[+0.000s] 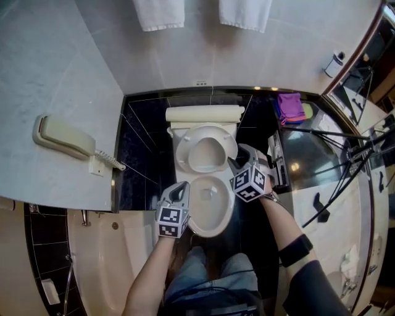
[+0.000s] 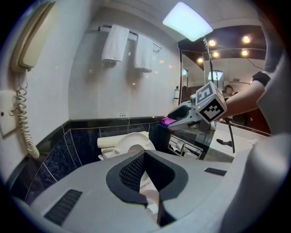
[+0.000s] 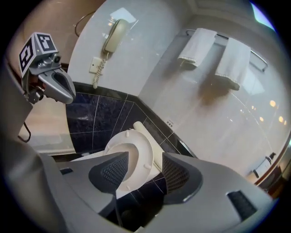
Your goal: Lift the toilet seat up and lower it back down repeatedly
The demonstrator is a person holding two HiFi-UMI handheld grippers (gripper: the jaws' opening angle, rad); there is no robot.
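Observation:
The white toilet seat (image 1: 182, 154) stands raised against the cistern (image 1: 203, 114), leaving the bowl rim (image 1: 227, 207) bare. It also shows in the left gripper view as the seat (image 2: 132, 140) and in the right gripper view as the seat (image 3: 142, 150). My left gripper (image 1: 181, 192) hovers at the bowl's left rim, its pads meeting at the tips with nothing between them. My right gripper (image 1: 236, 168) hangs at the bowl's right side, short of the raised seat, jaws wide apart and empty (image 3: 143, 169). Each gripper sees the other: right gripper (image 2: 173, 119), left gripper (image 3: 69, 94).
A wall phone (image 1: 62, 139) with a coiled cord hangs on the left wall. Two white towels (image 1: 159, 13) hang above the cistern. A purple cloth (image 1: 290, 106) lies on the dark counter (image 1: 308, 160) to the right. A bathtub edge (image 1: 92, 247) runs along the left.

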